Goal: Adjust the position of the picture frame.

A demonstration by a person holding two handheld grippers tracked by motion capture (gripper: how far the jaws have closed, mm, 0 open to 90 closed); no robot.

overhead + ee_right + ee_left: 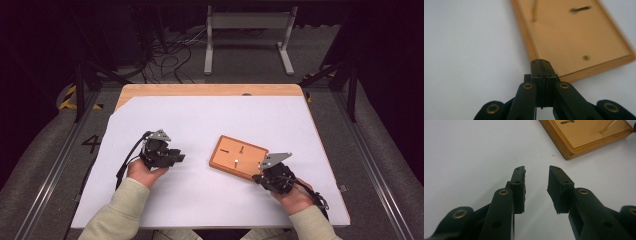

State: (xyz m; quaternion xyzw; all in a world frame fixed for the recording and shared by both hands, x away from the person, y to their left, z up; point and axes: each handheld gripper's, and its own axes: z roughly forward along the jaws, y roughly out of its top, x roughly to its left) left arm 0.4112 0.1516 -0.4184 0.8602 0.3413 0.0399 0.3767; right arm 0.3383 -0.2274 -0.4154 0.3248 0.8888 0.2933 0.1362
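Wooden and orange-brown, the board (pixel 238 157) lies flat on the white sheet (pixel 200 125) that covers the surface, a little right of the middle and turned at a slant. It has a raised rim around a paler recessed panel. From the high view two dark slots show near its far side and a small pale peg (pixel 234 161) stands upright toward its near edge; the left gripper view shows a thin wooden stick (pixel 607 126) rising from the panel, which I take to be that peg.

The right tool (pixel 262 176) sits at the near right corner of the board. Its two jaws are pressed together with nothing between them, and in the right gripper view the tips (pixel 543 65) lie against or just over the board's near rim; whether they touch it I cannot tell.

The left tool (pixel 176 157) hovers low over bare sheet, well apart from the board's left edge. Its jaws stand part open with a clear gap, and they hold nothing.

Judging from how things lie, the work is at an early or in-between stage: the board is neither gripped nor lifted, and no loose piece is in either tool. What looks left is for the closed right tool to nudge or steady the board at its corner, while the left tool is free to come in from the other side.
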